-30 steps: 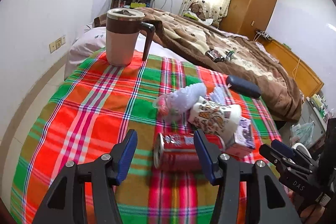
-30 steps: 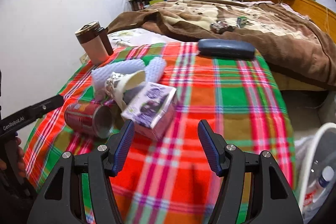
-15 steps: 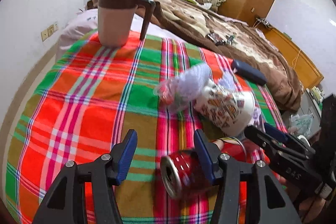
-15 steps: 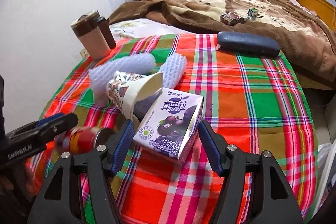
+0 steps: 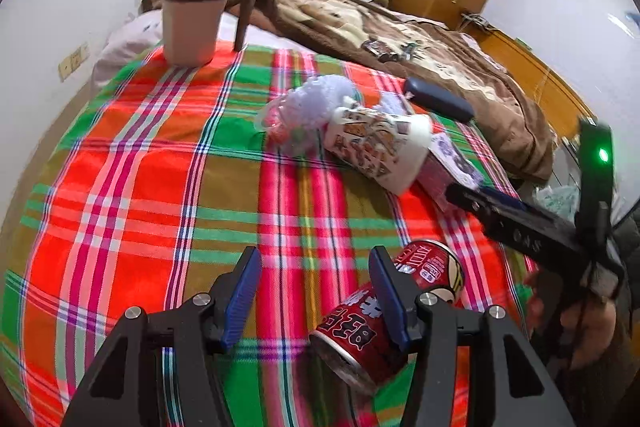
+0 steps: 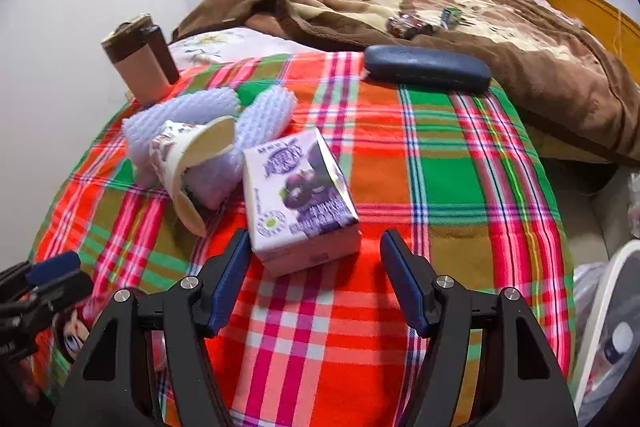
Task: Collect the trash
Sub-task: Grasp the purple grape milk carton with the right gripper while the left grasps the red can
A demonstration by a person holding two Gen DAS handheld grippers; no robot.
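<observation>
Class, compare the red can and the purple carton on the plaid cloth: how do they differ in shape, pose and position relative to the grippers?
The red can is a cylinder; the purple carton is a box. The can lies on its side, partly hidden behind the left gripper's finger and outside its gap; the carton lies flat just ahead of the right gripper, whose jaws are opening. Neither is gripped. Both are drink containers on the same cloth.

Glossy metal can [image 5: 384, 323]; woven plaid cloth [image 5: 160, 187]; printed paper cup [image 5: 376, 147]; glossy carton [image 6: 300, 203].

1 can [image 5: 384, 323], 1 paper cup [image 5: 380, 151], 1 milk carton [image 6: 298, 195], 1 mug [image 5: 192, 19], 1 case [image 6: 426, 69].
</observation>
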